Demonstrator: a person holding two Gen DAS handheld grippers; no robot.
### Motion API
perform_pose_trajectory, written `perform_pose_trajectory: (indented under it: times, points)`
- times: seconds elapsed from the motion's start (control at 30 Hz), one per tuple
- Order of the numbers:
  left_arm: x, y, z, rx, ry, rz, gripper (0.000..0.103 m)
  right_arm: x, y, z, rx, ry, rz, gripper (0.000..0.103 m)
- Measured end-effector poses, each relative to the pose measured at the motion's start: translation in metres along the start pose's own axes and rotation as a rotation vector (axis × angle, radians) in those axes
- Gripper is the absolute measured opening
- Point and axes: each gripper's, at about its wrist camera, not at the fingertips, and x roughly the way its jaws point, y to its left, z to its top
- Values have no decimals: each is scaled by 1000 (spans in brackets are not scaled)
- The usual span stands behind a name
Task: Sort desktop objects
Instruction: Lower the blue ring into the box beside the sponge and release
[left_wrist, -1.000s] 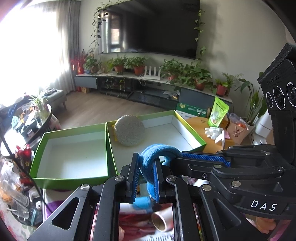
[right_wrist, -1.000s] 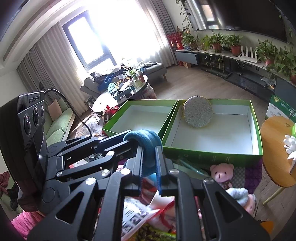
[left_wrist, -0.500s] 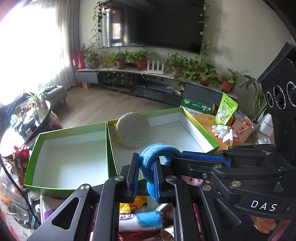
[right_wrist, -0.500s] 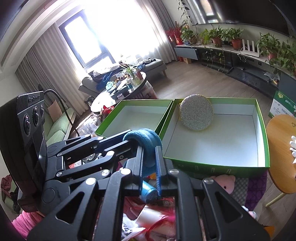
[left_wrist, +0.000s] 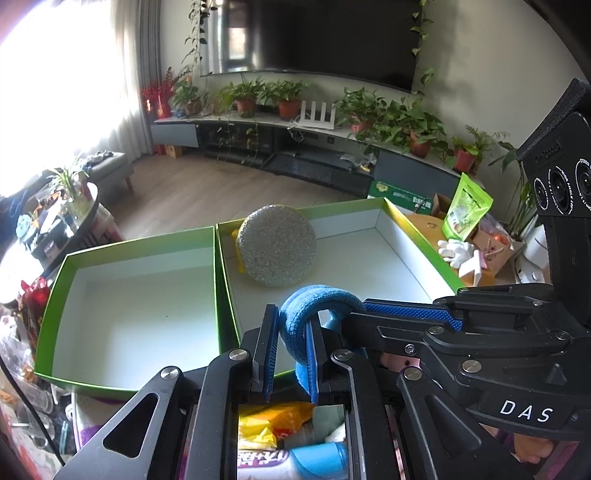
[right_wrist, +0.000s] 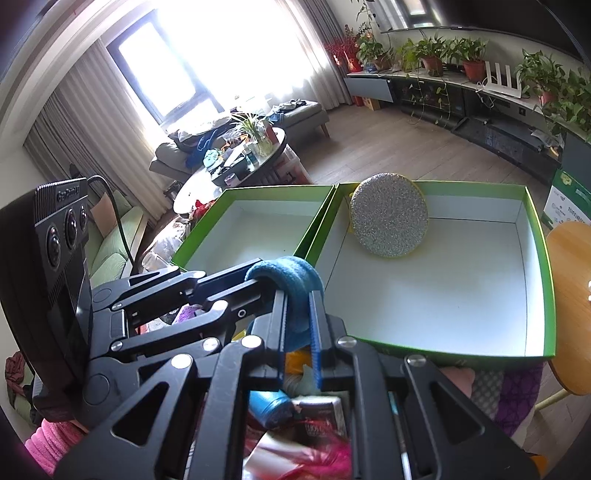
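Left wrist: both hand-held grippers pinch blue band before glittery disc.

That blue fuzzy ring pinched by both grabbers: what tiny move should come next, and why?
Probably carry the blue ring a little further forward over the right green box, then release. Both the left gripper and the right gripper are clamped on it, it hangs at the box's near edge, and the white floor beside the glittery disc is free.

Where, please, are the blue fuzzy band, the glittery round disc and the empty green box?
blue fuzzy band (left_wrist: 322, 300), left wrist view, top of its loop.
glittery round disc (right_wrist: 388, 219), right wrist view, face centre.
empty green box (left_wrist: 140, 314), left wrist view, white floor.
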Motion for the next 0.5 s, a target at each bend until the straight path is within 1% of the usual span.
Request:
perform_pose_trajectory:
  times: [0.2,0.5]
  points:
    - [16,8,-2,-20,34,9,11,18,-7,1,18,33,15,13]
    - [27,19,-3,-54,49,42,11,34,-14,5,34,50,46,12]
